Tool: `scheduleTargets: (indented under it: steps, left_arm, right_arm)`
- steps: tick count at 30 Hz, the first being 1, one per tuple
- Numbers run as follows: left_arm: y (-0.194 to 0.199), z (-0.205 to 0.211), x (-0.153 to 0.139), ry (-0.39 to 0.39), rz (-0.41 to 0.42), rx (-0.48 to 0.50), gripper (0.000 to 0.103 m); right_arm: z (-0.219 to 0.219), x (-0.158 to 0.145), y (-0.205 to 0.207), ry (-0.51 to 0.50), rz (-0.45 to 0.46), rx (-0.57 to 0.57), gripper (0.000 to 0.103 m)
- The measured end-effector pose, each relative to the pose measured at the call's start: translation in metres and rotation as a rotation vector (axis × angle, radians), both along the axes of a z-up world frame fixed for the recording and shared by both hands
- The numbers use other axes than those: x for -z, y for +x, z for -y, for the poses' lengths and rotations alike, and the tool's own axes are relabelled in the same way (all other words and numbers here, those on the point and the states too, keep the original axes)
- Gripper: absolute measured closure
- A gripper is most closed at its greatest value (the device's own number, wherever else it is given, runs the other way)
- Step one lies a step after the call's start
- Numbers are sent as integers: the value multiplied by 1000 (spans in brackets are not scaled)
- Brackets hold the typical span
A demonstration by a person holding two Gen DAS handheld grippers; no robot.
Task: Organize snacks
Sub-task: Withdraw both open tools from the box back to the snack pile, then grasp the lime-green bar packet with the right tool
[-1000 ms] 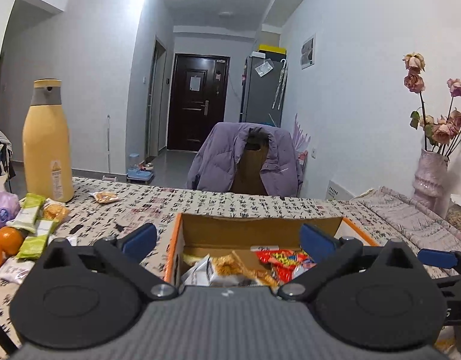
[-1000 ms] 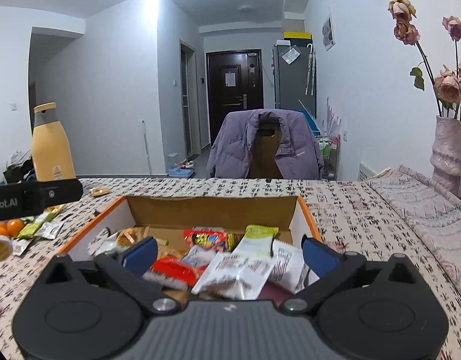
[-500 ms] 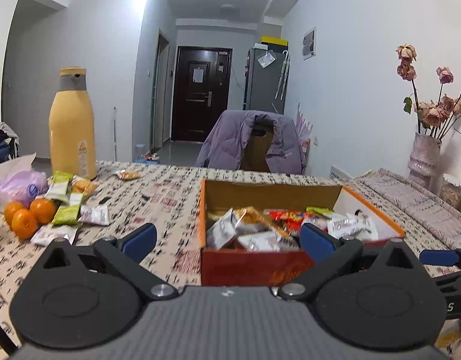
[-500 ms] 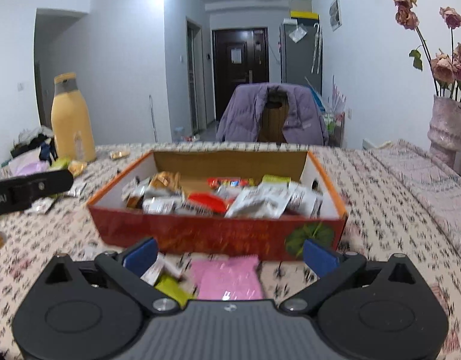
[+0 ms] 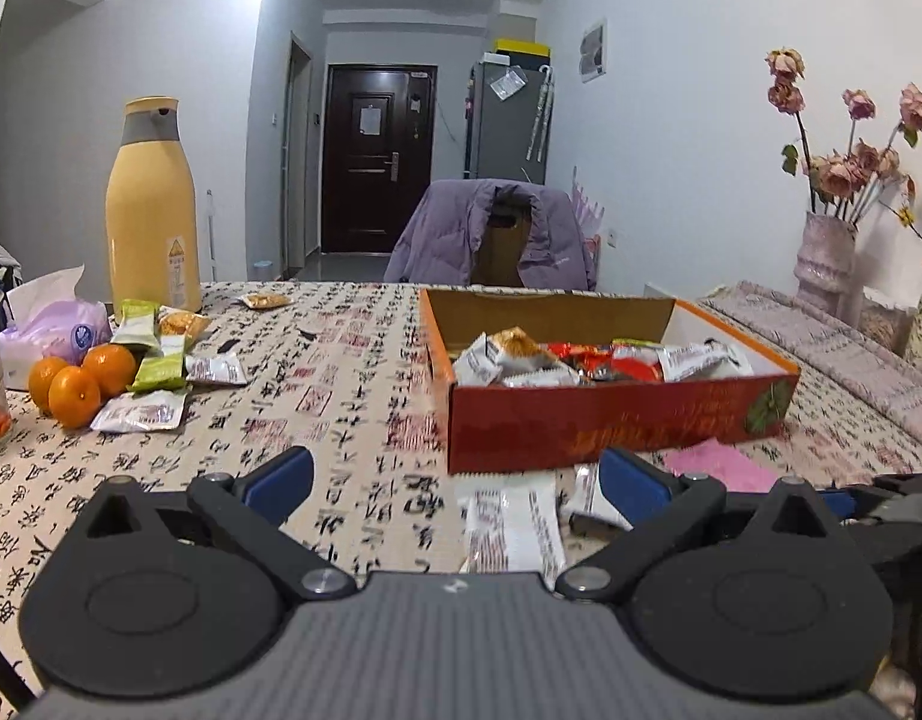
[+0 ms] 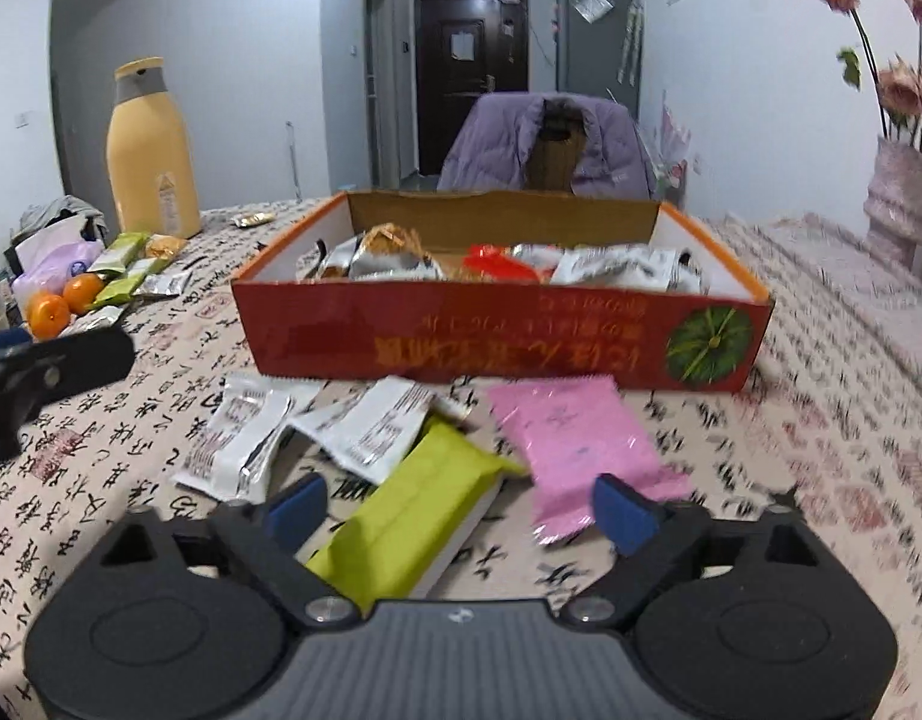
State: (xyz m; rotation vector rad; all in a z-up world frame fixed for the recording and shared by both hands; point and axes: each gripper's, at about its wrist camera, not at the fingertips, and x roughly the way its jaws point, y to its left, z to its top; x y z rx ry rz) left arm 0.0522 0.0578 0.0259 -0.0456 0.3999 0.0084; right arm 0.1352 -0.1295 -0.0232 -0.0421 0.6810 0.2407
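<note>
Left wrist view first: I have drawn back from the red-and-orange cardboard snack box (image 5: 611, 420), which a second ago filled the space between my fingers and now sits farther off on the calligraphy-print tablecloth (image 5: 341, 396). My left gripper (image 5: 455, 474) stands wide with nothing in it, hovering over a white printed foil sachet (image 5: 512, 519) just short of the box front. Far left, more loose packets lie beside three oranges (image 5: 80, 378) and a tall yellow flask (image 5: 152, 210).

Right wrist view: my right gripper (image 6: 458, 504) has come down toward the loose pile before the box, and its jaws have just been closing (a little, not onto anything yet). A lime-green wrapped bar (image 6: 413, 516) lies between the blue pads, not pressed; a pink foil packet (image 6: 575, 444) lies just to its right, white sachets (image 6: 317, 426) to its left.

I judge the last drop finished and the next pick begun: the green bar looks like my target, with several snacks left outside the box.
</note>
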Motion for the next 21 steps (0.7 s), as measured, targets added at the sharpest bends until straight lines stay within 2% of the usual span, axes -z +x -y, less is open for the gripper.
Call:
scheduleTargets:
  steps: [5,12,19,21]
  left_arm:
    - [-5,-4,10,1,-27,20,0]
    - [-3,-3,20,-8,-64,32,0]
    - [-5,-2,22,-15,-71,41,0]
    - [-5,0,22,-15,-75,43,0]
  right_arm:
    - [-5,6,1,16,-28,30,28]
    - [-16,11,-1,-13,-23,26,41]
    - [-1,13,-4,-46,-37,51,59]
    - [1,15,-5,-53,-30,43,58]
